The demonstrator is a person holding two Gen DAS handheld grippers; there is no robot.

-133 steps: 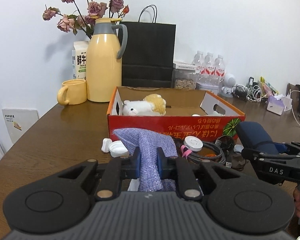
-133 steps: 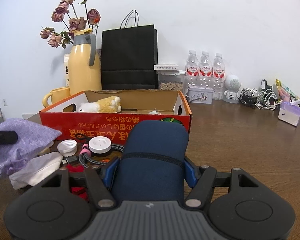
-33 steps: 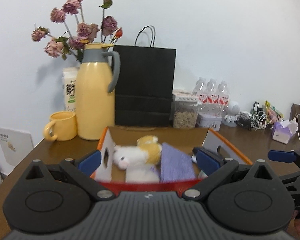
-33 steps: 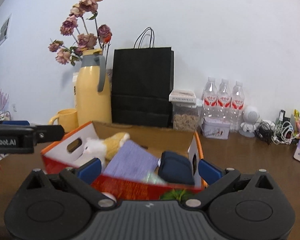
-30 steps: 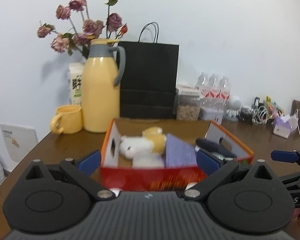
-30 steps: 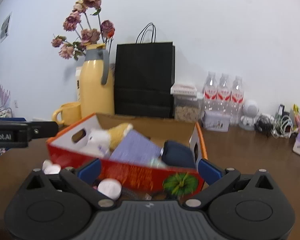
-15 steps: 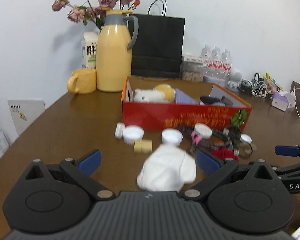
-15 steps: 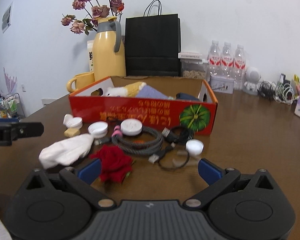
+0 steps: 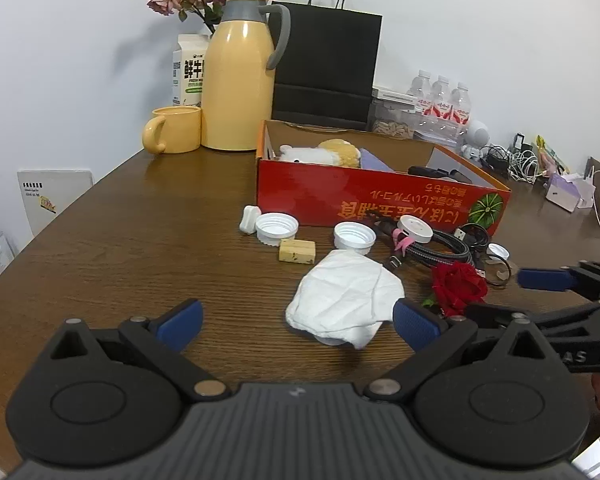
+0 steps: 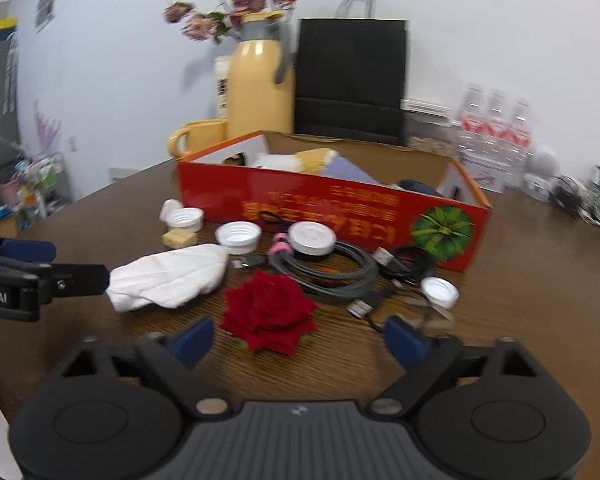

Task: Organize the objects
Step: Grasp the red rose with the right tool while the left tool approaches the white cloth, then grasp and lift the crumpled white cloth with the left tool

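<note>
In the left wrist view, low in the frame, the left gripper (image 9: 296, 322) has its jaws spread wide and nothing is between the pads; the white cloth (image 9: 346, 294) lies on the table (image 9: 120, 240) just in front, near the right blue fingertip. Four seconds earlier this gripper was clamped on the purple cloth (image 9: 374, 160), which now lies inside the red box (image 9: 380, 200), beside the plush toy (image 9: 320, 154). A second ago the box filled the lower centre of this view; now it sits higher, at the middle, and the white caps (image 9: 276, 226), the coiled cable (image 9: 436, 250) and the red rose (image 9: 458, 286) show below it.

In the right wrist view, at the bottom, the right gripper (image 10: 296, 340) is released but its jaws are closing, with the red rose (image 10: 270, 312) lying just ahead of the gap between them, not touched. The dark blue pouch (image 10: 418, 187) it gripped earlier now rests in the right part of the red box (image 10: 340, 204). At the left edge the left gripper (image 10: 32, 250) appears next to the white cloth (image 10: 168, 274)
</note>
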